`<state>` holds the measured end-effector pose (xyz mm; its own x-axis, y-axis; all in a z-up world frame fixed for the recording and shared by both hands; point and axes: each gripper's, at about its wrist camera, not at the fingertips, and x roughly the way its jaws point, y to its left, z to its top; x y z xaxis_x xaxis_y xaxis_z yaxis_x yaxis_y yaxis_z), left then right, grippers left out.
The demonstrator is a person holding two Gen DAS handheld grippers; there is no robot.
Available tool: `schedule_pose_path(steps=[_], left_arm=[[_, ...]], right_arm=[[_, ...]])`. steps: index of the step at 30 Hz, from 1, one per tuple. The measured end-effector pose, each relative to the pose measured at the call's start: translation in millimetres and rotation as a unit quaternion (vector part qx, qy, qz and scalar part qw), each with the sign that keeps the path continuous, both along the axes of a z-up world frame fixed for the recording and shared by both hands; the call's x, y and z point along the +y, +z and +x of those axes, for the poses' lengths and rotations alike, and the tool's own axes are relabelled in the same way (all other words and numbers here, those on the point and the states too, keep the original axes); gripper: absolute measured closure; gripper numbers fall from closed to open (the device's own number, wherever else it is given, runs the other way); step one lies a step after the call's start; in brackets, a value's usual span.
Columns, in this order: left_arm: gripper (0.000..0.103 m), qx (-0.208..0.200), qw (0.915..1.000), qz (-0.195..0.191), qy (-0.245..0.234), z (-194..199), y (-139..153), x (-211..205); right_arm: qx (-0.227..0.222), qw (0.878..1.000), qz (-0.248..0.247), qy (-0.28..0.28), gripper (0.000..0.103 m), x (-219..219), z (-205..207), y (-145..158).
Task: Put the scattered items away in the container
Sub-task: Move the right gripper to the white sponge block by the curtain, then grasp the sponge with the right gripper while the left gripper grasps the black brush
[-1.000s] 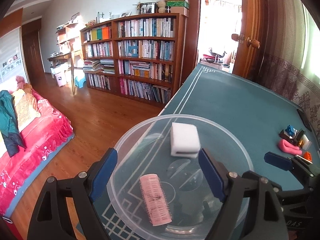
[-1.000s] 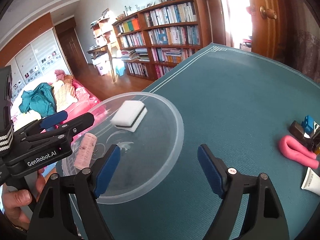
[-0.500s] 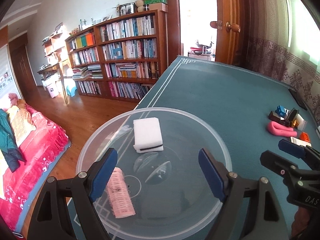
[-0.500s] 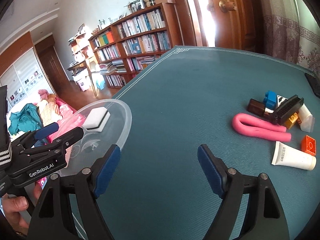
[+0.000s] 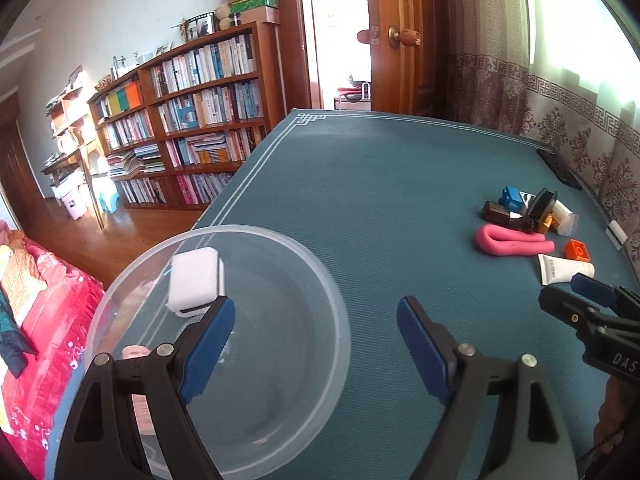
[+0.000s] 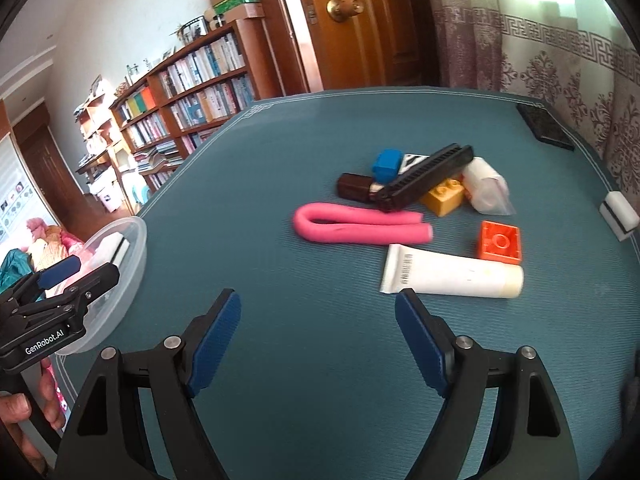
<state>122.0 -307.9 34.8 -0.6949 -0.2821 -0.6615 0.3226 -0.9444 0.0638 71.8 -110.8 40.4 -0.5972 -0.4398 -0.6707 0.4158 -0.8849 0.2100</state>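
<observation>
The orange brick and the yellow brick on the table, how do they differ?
The orange brick lies alone on the green table, fully in view; the yellow brick is partly tucked under the black comb. The orange brick shows one round stud and sits just beyond the white tube; the yellow brick shows several studs and sits beside a clear bag. Both are plastic toy bricks still outside the clear bowl.

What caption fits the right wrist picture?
Open right claw faces pink foam roller, white tube and orange brick on the green table.
</observation>
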Motion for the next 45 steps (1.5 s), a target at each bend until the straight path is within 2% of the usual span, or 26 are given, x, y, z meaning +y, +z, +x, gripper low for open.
schedule_pose_path(steps=[8,14,19,25,35,40,45], left_arm=[[0.017,-0.023,0.9981,0.004,-0.057,-28,-11,44],[0.017,-0.033,0.9952,0.007,-0.091,-44,-15,70],[0.017,-0.043,0.9927,0.016,-0.111,-58,-19,83],[0.017,-0.042,0.9906,0.004,-0.130,-72,-16,101],[0.017,-0.027,0.9857,0.023,-0.165,-117,-2,122],[0.017,-0.026,0.9796,0.037,-0.196,-146,-7,133],[0.017,-0.051,0.9734,0.078,-0.209,-178,-22,132]], right_arm=[[-0.006,0.997,0.004,-0.077,0.020,68,-15,-5],[-0.009,0.990,0.013,-0.139,0.020,114,-27,-8],[-0.008,0.976,0.009,-0.217,0.020,161,-39,-4],[-0.021,0.957,-0.012,-0.289,0.020,206,-59,1],[-0.028,0.939,-0.010,-0.343,0.020,244,-93,9],[-0.037,0.936,-0.015,-0.351,0.020,253,-103,7],[-0.037,0.938,-0.018,-0.345,0.020,253,-107,5]])
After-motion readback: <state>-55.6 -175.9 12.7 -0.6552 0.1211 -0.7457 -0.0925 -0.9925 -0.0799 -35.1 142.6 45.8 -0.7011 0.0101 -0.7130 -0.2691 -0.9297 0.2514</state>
